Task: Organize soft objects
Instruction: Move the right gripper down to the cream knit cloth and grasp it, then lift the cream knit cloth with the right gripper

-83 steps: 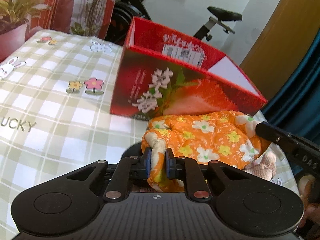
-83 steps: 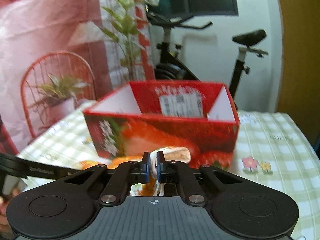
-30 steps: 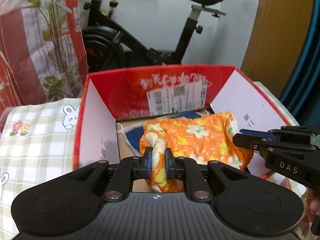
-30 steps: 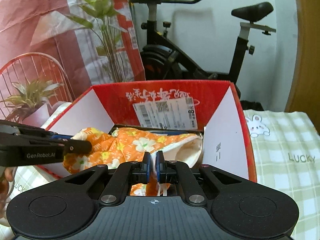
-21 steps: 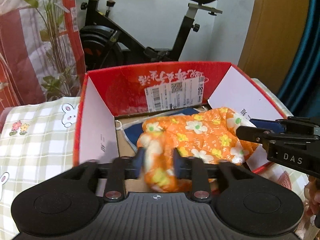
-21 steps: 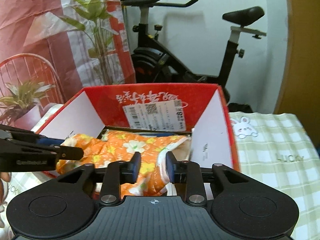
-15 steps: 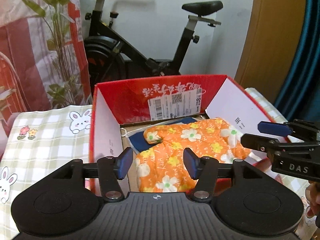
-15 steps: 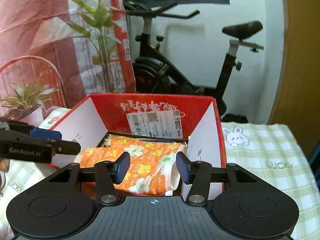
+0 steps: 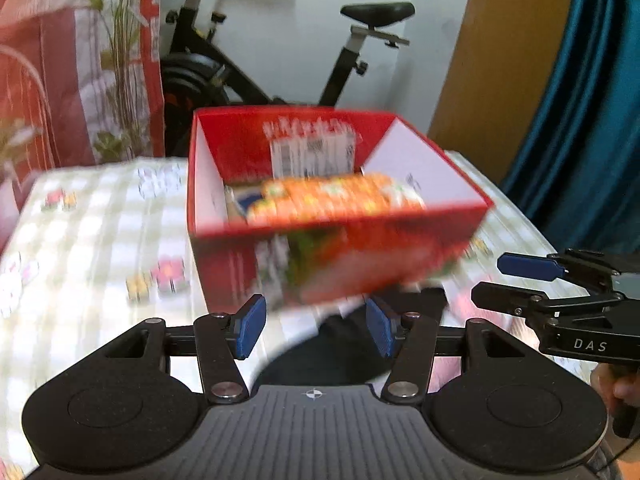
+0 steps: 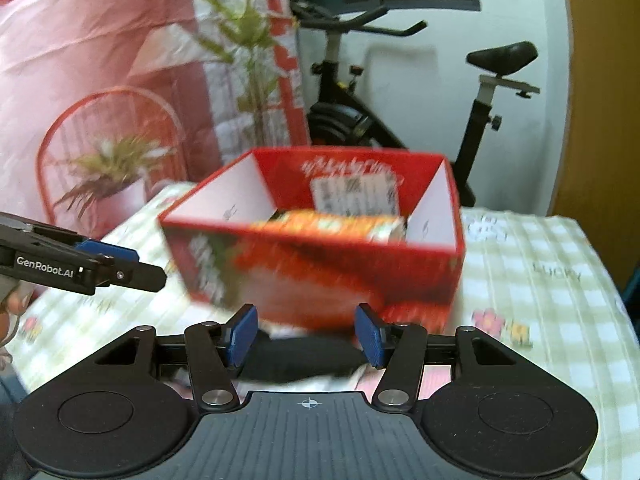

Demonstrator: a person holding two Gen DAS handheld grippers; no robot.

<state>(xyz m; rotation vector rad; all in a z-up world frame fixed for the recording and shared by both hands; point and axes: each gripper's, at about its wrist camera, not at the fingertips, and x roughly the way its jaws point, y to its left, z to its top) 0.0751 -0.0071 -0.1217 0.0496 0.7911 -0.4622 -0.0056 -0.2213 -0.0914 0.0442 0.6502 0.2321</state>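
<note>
Behind the red box (image 9: 336,216) stands an exercise bike (image 9: 280,60), and inside the box lies the orange floral cloth (image 9: 336,198); with your left claw (image 9: 316,326) and right claw (image 10: 306,334) both wide and empty, you judge this item stowed and look for another soft thing near the box.

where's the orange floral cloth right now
In both wrist views the orange cloth lies inside the red box on the checked table, ahead of both open grippers.

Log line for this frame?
left tongs: open, empty | right tongs: open, empty | orange floral cloth: inside red box
</note>
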